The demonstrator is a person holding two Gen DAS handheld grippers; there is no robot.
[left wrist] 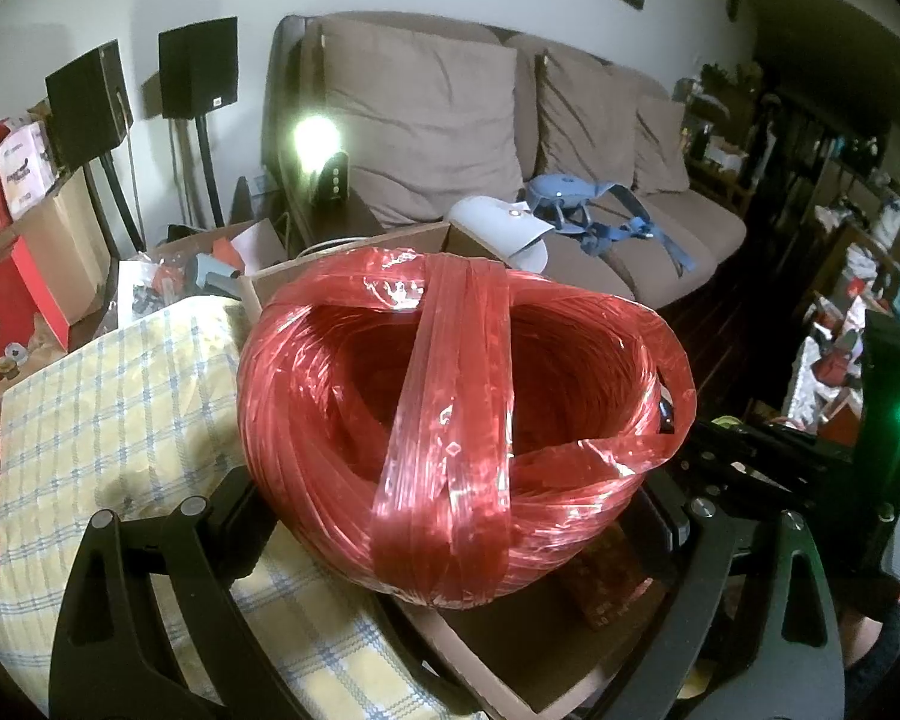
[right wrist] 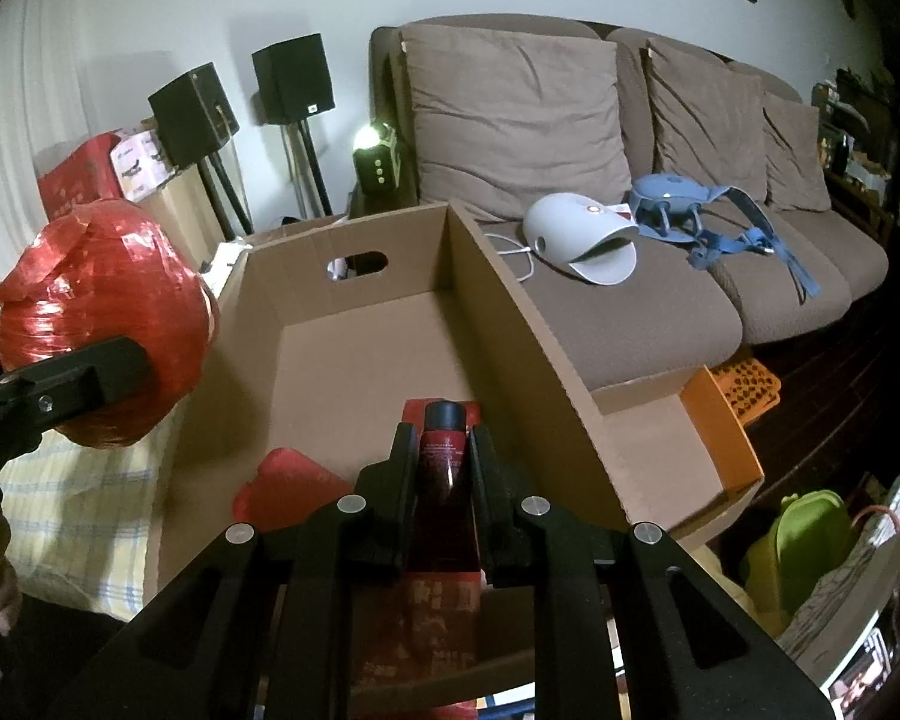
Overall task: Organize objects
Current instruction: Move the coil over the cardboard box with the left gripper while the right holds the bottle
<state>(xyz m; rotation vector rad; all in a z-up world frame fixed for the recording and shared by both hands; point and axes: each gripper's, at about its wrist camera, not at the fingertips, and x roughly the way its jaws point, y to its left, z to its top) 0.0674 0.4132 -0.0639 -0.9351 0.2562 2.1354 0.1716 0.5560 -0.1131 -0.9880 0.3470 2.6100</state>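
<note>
Red twine ball [left wrist: 462, 426], dark-red bottle [right wrist: 444, 468], yellow-blue checked cloth [left wrist: 120, 396].

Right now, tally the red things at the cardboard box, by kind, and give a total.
Ball of red plastic twine, in the left hand-held gripper: 1
Dark red bottle, in the right hand-held gripper: 1
Flat red packet on the floor of the cardboard box: 1
Red printed carton under the bottle: 1
Total: 4

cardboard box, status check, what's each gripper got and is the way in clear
Left gripper clamped on red twine ball, beside the box. Right gripper shut on dark red bottle, over cardboard box. Red items already on its floor; the far part bare.
</note>
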